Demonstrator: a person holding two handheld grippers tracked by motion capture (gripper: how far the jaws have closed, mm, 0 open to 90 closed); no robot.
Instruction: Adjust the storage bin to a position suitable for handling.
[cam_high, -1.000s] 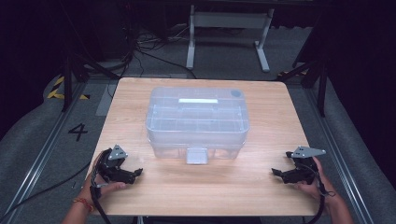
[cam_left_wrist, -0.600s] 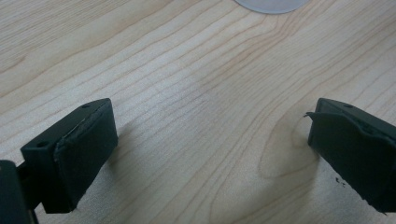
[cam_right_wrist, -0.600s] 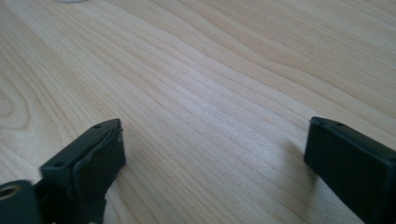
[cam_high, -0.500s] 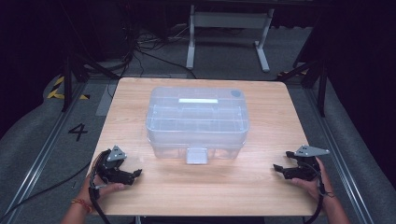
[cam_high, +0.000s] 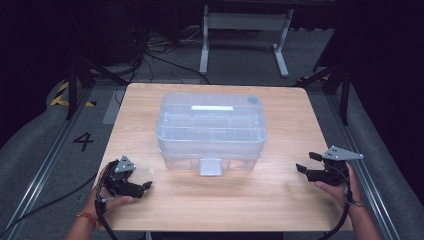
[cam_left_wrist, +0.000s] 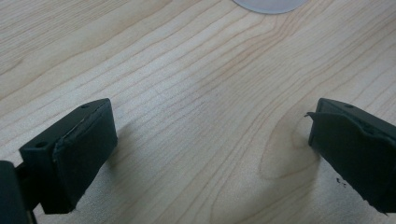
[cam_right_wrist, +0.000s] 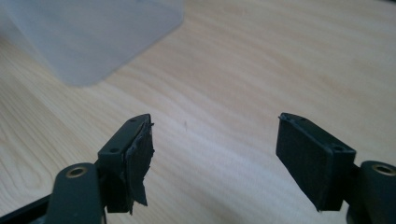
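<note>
Resting wide apart: both tongs, L (cam_high: 145, 186) & R (cam_high: 300, 167); clear box (cam_high: 211, 131) contents indistinct.

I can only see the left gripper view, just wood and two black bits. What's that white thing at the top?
Observer: The edge of a clear plastic box in the middle of the table.
Operator: Is it open?
Observer: No, its lid is on, latch facing the person.
Operator: Where's the other gripper?
Observer: The right gripper rests near the table's right edge, open, holding nothing.
</note>
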